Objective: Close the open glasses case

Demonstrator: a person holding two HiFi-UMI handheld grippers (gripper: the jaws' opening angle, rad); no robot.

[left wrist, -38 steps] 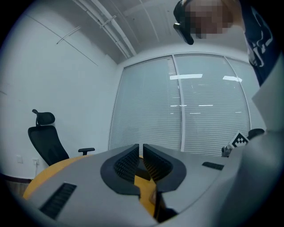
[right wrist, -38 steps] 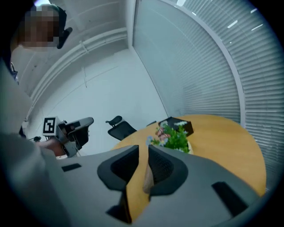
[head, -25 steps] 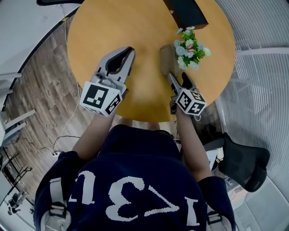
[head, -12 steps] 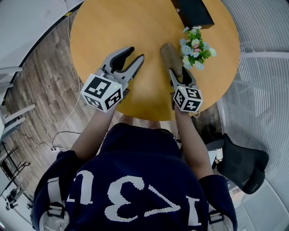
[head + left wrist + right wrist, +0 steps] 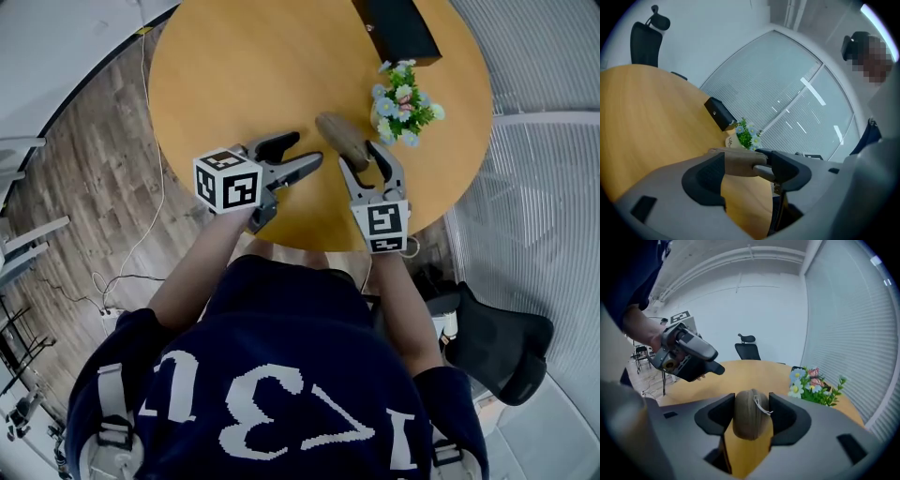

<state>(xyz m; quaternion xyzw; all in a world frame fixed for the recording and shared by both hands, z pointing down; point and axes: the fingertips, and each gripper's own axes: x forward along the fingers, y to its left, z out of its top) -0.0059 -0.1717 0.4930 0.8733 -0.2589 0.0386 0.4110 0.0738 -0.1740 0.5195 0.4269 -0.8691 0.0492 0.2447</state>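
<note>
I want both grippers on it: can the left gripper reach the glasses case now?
Probably yes. The left gripper, fingers just opened and empty, points at the glasses case across bare table, nothing between. The right gripper, fingers closing, straddles its near end.

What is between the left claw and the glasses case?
Only bare tabletop, seen in the head view. The left claw, whose jaws have just been opening with nothing between them, sits apart from the glasses case.
</note>
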